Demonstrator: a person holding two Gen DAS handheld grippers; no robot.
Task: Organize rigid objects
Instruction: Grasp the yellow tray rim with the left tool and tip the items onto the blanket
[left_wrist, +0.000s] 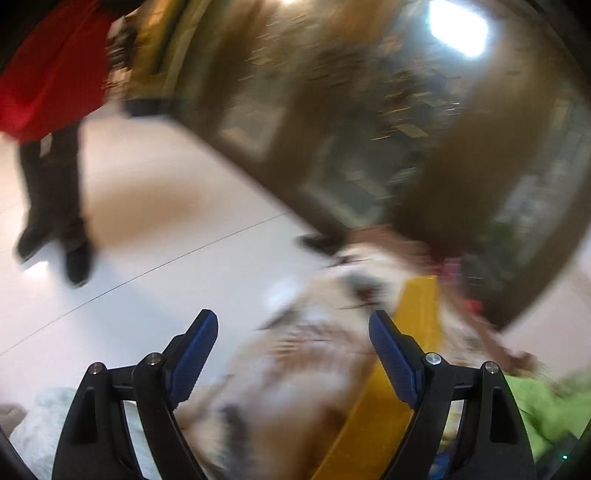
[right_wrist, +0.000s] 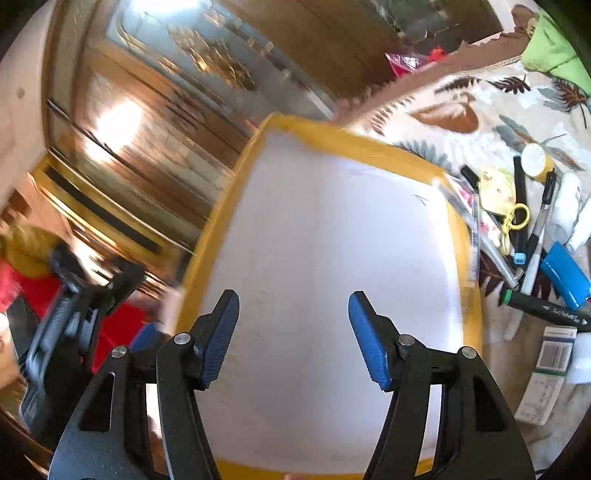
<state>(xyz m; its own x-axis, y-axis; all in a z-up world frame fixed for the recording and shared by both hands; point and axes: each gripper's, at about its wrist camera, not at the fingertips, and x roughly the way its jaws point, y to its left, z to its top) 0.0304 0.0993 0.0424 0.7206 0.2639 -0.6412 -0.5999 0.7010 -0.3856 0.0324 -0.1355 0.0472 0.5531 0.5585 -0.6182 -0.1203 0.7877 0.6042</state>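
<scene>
A white board with a yellow frame (right_wrist: 332, 236) lies on a leaf-patterned cloth (right_wrist: 461, 110), straight below my right gripper (right_wrist: 293, 321), which is open and holds nothing. Right of the board lies a heap of small items: pens (right_wrist: 539, 221), a black marker (right_wrist: 546, 306), a blue case (right_wrist: 565, 273), a yellow keychain card (right_wrist: 498, 188), a yellow-lidded jar (right_wrist: 535, 158) and a barcoded box (right_wrist: 546, 373). My left gripper (left_wrist: 291, 339) is open and empty, hovering over the blurred cloth, with the yellow frame edge (left_wrist: 413, 332) by its right finger.
A wooden cabinet with glass doors (left_wrist: 351, 129) stands behind the cloth. A person in red with dark trousers (left_wrist: 55, 147) stands on the white tiled floor (left_wrist: 166, 221). Green fabric (right_wrist: 554, 51) lies at the cloth's far corner. The other gripper's body (right_wrist: 74, 302) shows at left.
</scene>
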